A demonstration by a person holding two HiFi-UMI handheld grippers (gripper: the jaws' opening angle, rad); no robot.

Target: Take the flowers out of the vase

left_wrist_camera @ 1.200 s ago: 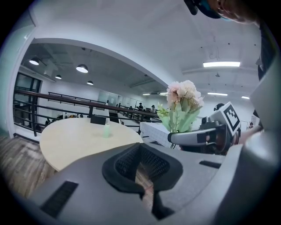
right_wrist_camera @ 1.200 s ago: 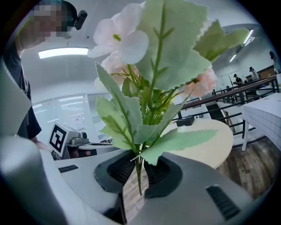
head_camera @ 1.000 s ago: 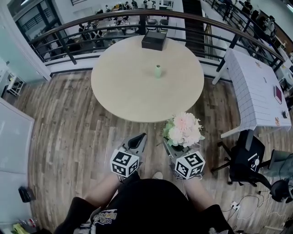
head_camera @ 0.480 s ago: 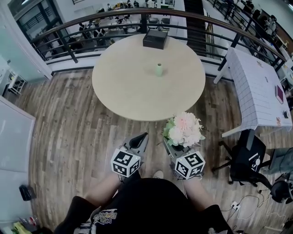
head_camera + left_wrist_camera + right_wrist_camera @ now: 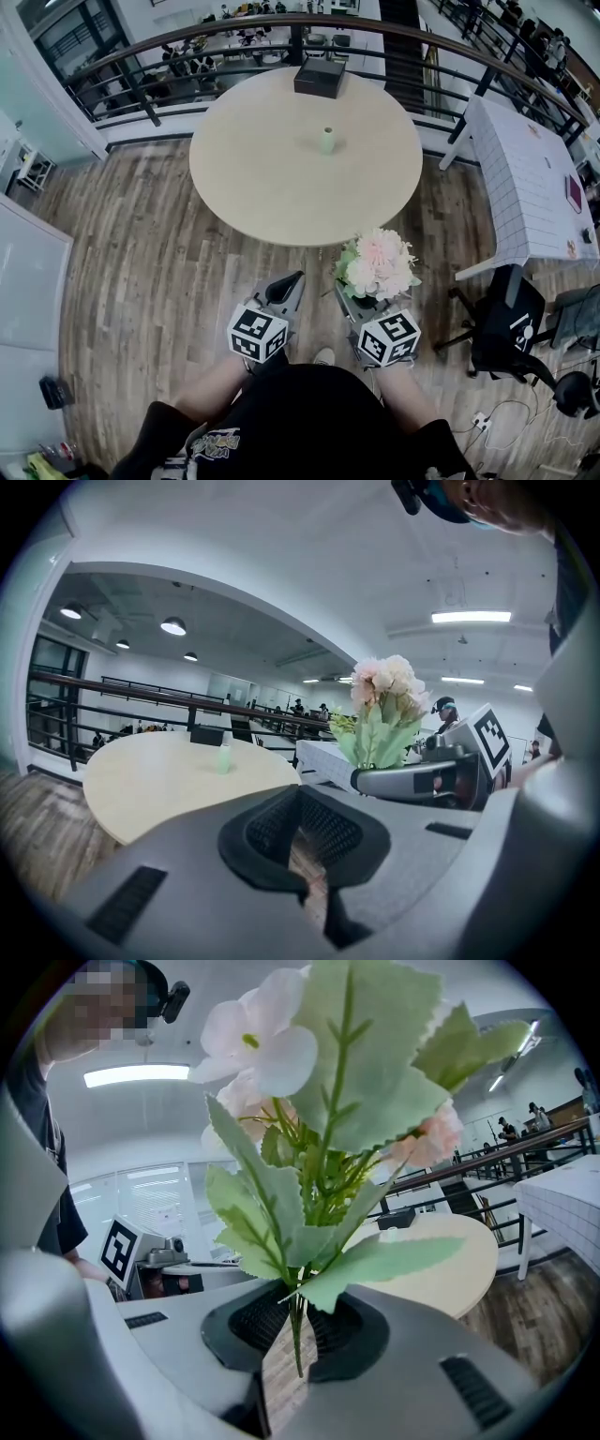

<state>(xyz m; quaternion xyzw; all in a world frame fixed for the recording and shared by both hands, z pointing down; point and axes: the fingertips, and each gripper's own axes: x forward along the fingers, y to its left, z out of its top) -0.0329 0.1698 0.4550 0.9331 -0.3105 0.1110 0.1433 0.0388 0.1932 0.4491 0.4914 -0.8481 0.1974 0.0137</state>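
Overall: person stood at the near edge of the round table (image 5: 281, 187), one gripper in each hand, both held over the wood floor (image 5: 141, 281).
Flowers (image 5: 378, 265): out of the vase (image 5: 326, 141) and well apart from it, held in the air just off the table rim.
Right gripper (image 5: 295, 1335): jaws clamped on the thin green stems, with only a narrow slit between the pads.
Left gripper (image 5: 302, 832): jaws together, nothing between them.
Head view only: pink and white blooms seen from above, covering the right jaws, so the grip could not be read there.
Right gripper view only: stem ends ran down into the slit, with serrated leaves fanning out above.
Left gripper view only: the bunch seen from the side, standing over the right gripper's jaw.
Axis: long axis roughly upright, blooms up, cut ends down in the jaws.
Vase: small, pale green, upright near the table's middle.
Table: pale and round, with a black box (image 5: 320, 77) at its far edge.
Room: curved dark railing (image 5: 187, 47) behind the table, a white gridded table (image 5: 525, 187) to the right, and a black office chair (image 5: 502, 328) beside it.
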